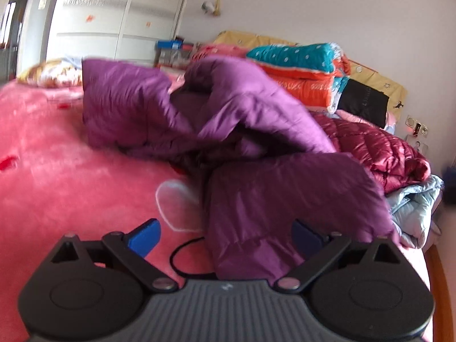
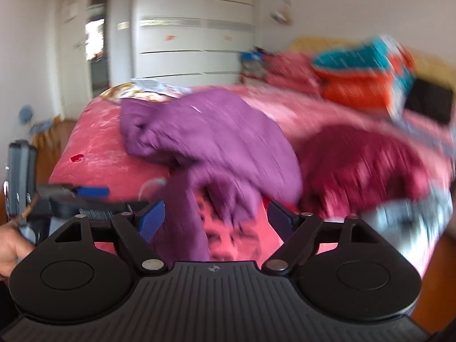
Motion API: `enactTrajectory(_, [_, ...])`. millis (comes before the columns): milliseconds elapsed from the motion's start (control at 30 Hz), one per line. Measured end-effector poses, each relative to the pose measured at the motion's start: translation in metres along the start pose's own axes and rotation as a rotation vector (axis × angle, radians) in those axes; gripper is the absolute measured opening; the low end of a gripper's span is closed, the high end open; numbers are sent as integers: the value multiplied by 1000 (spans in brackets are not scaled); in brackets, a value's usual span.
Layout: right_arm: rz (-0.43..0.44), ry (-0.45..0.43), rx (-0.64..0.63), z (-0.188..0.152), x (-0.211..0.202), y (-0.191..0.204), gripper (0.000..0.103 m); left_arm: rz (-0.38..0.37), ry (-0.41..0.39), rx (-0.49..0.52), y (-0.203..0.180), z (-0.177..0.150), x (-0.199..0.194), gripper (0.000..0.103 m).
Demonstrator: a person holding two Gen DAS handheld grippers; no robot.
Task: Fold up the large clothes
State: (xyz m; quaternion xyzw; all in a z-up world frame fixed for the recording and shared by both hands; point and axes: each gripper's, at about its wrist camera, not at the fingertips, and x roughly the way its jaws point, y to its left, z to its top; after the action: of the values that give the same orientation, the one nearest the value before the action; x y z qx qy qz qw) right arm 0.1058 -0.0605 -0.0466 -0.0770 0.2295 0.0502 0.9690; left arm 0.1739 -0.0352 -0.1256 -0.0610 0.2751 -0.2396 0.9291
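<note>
A large purple padded coat (image 1: 233, 131) lies crumpled on the pink bed (image 1: 57, 176). It also shows in the right wrist view (image 2: 211, 142), blurred. My left gripper (image 1: 225, 236) is open, its blue pads (image 1: 145, 235) wide apart, with a purple sleeve or hem lying between them near the bed's front edge. My right gripper (image 2: 216, 219) is open and empty, held above the bed's near edge, with part of the coat hanging in front of it. The left gripper also shows at the left of the right wrist view (image 2: 85, 192).
A dark red quilted jacket (image 1: 379, 145) and a pale grey garment (image 1: 413, 208) lie right of the coat. Folded teal and orange quilts (image 1: 302, 68) and a black bag (image 1: 362, 102) sit by the yellow headboard. A white wardrobe (image 1: 114, 20) stands behind the bed.
</note>
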Motion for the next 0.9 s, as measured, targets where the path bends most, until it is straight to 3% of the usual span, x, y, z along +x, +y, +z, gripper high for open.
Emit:
enactTrajectory(300, [103,26,-426,68,85,42,101,-69,92,-44,5,0,32,98])
enactTrajectory(567, [157,85,-650,68,133,61,101,-77,152,-124,10,-5,49,98])
enactTrajectory(700, [109,90,-757,48,144,66,101,-71,149,-165,10,-3,50,98])
enactTrajectory(767, [73,62,-732,50,148,62,100,-66,142,-194,13,-4,50,99])
enactTrajectory(800, [73,63,-692,53,156,57,94,-63,139,-201,14,-4,50,99])
enactTrajectory(900, [43,66,-605,62,160,46,60,-39,132,-192,11,-6,51,101])
